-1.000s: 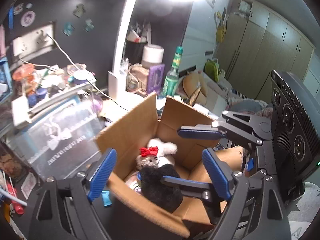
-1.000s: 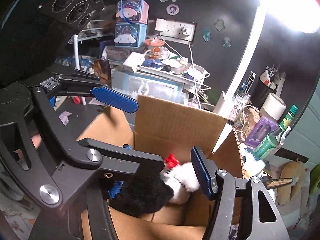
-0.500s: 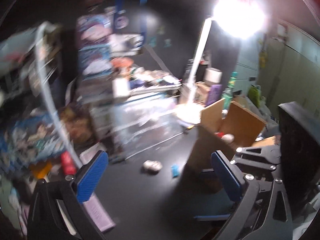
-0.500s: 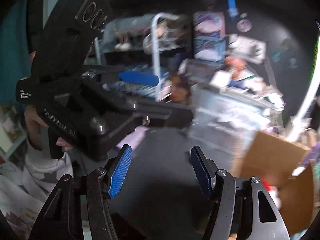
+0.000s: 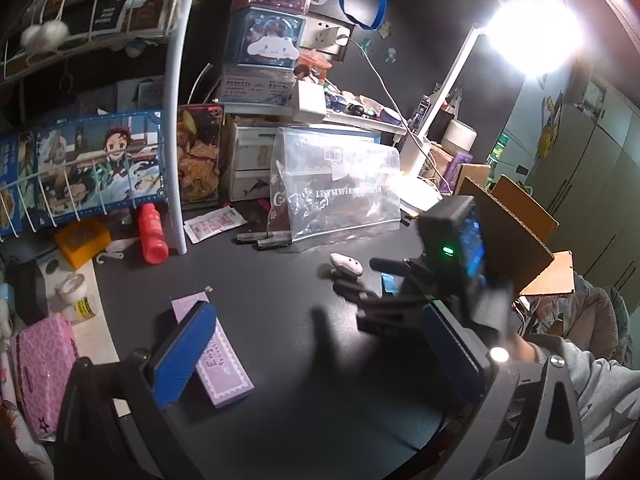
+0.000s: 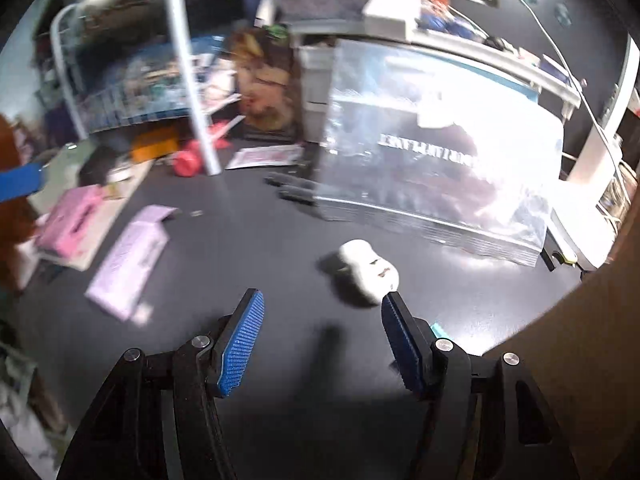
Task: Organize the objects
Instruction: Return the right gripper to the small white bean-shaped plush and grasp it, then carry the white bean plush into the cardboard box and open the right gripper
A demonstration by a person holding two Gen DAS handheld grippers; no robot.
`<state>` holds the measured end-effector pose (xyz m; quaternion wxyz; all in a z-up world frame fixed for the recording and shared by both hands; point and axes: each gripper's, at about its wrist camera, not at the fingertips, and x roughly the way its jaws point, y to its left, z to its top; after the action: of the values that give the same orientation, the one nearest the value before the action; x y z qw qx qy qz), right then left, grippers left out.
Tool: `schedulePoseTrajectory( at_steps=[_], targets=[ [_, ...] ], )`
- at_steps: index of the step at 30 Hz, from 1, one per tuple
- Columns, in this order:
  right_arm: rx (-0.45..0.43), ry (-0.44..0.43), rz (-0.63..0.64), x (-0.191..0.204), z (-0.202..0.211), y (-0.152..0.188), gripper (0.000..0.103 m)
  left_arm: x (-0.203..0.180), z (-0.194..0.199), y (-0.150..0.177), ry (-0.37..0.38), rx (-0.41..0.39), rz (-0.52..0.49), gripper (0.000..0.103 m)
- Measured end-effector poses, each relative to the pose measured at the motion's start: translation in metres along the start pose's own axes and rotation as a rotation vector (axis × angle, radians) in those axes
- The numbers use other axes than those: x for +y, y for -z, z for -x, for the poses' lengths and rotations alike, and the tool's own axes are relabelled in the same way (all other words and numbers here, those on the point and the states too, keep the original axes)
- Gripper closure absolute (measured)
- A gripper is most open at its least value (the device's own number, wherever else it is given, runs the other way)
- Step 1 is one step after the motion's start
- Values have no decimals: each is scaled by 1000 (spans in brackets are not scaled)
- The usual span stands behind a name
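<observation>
The right claw is hanging released over the dark desk, jaws partly apart with nothing between them. The small white toy is lying on the desk just ahead of it and a little to its right, almost level with the tip of the right-hand pad; its long axis is running diagonally across the claw's line, from far left to near right. To my eye that is the relation the next move depends on: a short push forward with a nudge to the right would put the toy between the pads, and the wrist may need to roll so the jaws are closing across its narrow side.

The left claw is standing wide and empty, having just been opening, nearer the desk's left edge with one pad over the lilac box. The toy is lying well ahead of it and to the right, so the right hand looks nearer.

The desk is smooth, black and glossy, catching the glare of the lamp at the back right corner. The cardboard box is standing open at the right edge. A clear bag is propped behind the toy, two dark pens in front of its left corner, and a red bottle towards the left.
</observation>
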<state>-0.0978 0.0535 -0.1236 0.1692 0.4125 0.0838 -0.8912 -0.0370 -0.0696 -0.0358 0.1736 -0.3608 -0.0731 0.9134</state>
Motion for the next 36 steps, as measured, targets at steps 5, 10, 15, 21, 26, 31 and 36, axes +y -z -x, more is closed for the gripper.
schedulePoseTrajectory(
  at_steps=[5, 10, 15, 21, 26, 31, 36],
  targets=[
    [27, 52, -35, -20, -25, -8, 52, 5, 0, -2, -1, -1, 9, 1],
    [34, 31, -29, -25, -29, -7, 72, 6, -5, -5, 1, 3, 15, 1],
    [30, -25, -11, -22, -25, -4, 80, 4, -12, -7, 0, 19, 15, 1],
    [-7, -158, 56, -3, -1, 3, 81, -1, -21, -6, 31, 48, 14, 1],
    [-73, -273, 125, 17, 46, 8, 81, -10, -22, -7, 64, 59, -2, 7],
    [-158, -338, 159, 29, 93, 12, 81, -29, -18, -9, 129, 64, -31, 37],
    [-242, -312, 180, 30, 130, 14, 81, -47, -9, -16, 185, 41, -43, 55]
  ],
)
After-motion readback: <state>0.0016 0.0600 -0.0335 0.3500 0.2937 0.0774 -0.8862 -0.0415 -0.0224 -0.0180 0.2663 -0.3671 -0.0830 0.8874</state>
